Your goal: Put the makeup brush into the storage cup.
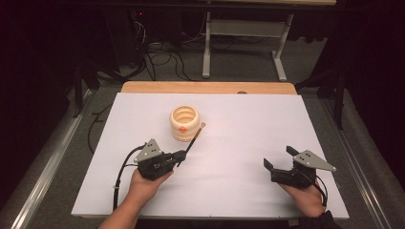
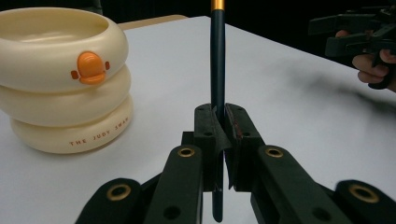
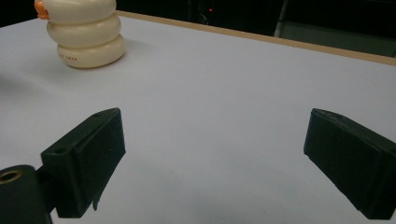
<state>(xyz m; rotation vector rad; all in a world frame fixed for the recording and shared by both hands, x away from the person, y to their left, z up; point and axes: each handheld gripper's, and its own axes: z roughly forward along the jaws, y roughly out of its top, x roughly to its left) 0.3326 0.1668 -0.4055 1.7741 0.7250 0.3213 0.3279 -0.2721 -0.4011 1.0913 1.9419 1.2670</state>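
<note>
A cream ringed pot (image 1: 185,123) with an orange duck beak stands upright on the white table (image 1: 248,119), left of centre. My left gripper (image 1: 182,155) sits just in front of it, shut on a dark slim brush (image 1: 193,140) whose gold band and light tip point up and away, close beside the pot's right side. In the left gripper view the brush handle (image 2: 217,65) is pinched between the jaws, with the pot (image 2: 63,79) to the left. My right gripper (image 1: 279,157) rests at the right front of the table, open with nothing between its pads (image 3: 100,149).
A wooden strip (image 1: 210,87) runs along the table's far edge. Beyond it are a white desk frame (image 1: 243,43) and loose cables (image 1: 162,57) on the floor. The person's hands (image 1: 143,186) enter from the bottom edge.
</note>
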